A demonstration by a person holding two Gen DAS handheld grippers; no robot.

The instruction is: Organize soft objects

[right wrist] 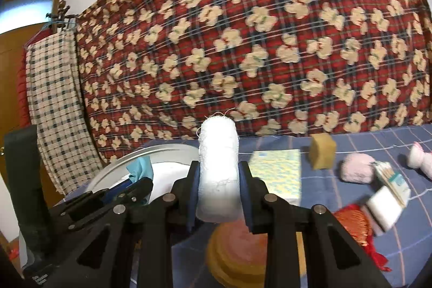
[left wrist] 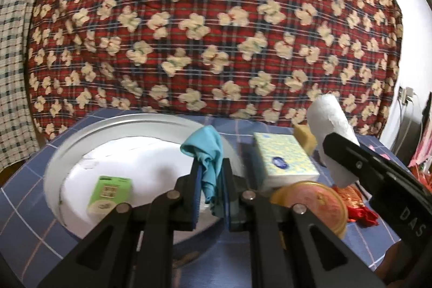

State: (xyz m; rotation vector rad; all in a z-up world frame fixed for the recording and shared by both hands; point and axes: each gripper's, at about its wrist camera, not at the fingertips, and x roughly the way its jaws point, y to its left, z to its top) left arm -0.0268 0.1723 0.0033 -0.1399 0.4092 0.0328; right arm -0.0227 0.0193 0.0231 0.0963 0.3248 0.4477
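Note:
My left gripper is shut on a teal cloth and holds it over the right side of a round white basin. A green-and-white packet lies in the basin. My right gripper is shut on a white rolled towel, held upright above the blue checked table; it also shows in the left wrist view. The teal cloth and the basin show at the left in the right wrist view.
On the table lie a tissue pack, a yellow sponge, a round yellow-pink tin, a red tasselled ornament, a pink plush and a white packet. A red floral quilt hangs behind.

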